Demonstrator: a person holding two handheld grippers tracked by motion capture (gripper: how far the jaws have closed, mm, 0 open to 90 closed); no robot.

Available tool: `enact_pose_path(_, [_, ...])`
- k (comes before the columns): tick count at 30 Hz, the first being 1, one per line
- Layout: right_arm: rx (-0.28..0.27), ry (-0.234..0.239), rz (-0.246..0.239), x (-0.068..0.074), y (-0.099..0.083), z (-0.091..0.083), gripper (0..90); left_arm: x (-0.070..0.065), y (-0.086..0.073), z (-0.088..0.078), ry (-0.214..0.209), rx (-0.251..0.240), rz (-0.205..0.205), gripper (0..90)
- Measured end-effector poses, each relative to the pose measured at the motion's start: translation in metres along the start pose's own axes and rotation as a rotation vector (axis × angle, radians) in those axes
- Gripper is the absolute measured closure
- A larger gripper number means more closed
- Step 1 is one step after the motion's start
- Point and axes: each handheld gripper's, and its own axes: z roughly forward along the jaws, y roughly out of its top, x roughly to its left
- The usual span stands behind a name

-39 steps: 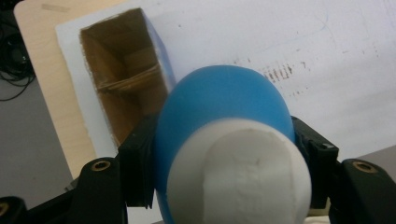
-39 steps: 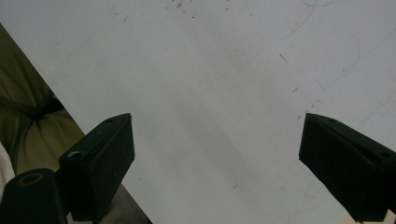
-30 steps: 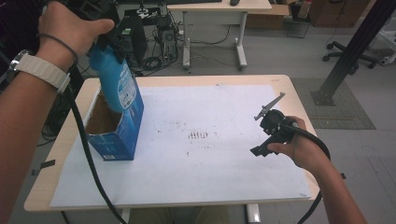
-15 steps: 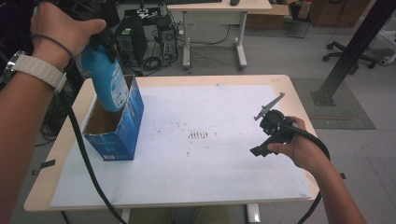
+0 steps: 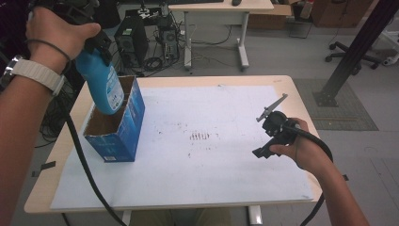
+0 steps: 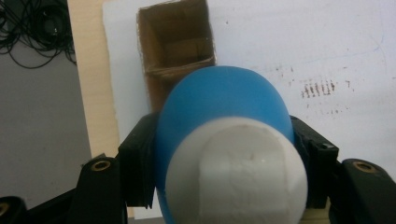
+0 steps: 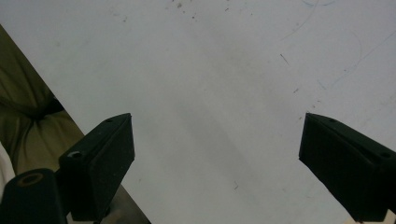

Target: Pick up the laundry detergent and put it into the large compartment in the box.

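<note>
**Bottle over the box, left hand carrying**

Bottle (image 5: 101, 82), blue with a white cap: clamped between my left gripper's (image 6: 224, 186) jaws, one pad on each flank just under the cap. It hangs above the open top of the box (image 5: 117, 129), base dipping into the mouth, long axis near upright with the base leaning toward the table's right edge. In the left gripper view I look down past the cap and see the box's cardboard inside straight beyond it, slightly off toward the far end of the opening.

The box stands near the table's (image 5: 226, 80) left edge, toward the far corner, on the white sheet (image 5: 211, 165).

What the next move turns on, as I read it: the bottle lies directly below the fingers and the box directly below the bottle, so lowering along that axis should seat it; the tilt may catch the right wall.

Right gripper (image 7: 215, 163): jaws wide apart, nothing between them, resting near the table's right edge, well apart from the box. Left hand is plainly nearer.
</note>
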Motion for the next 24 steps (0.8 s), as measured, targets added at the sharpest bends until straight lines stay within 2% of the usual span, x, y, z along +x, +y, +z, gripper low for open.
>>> enact_pose_path(7, [0.000,0.001,0.005,0.000,-0.001,0.000,10.5,0.008,-0.001,0.010,0.029,0.014,-0.020,37.3])
enact_pose_path(24, [0.005,0.000,0.002,-0.002,0.000,0.002,10.6,0.022,-0.004,0.039,0.032,0.048,-0.045,37.3])
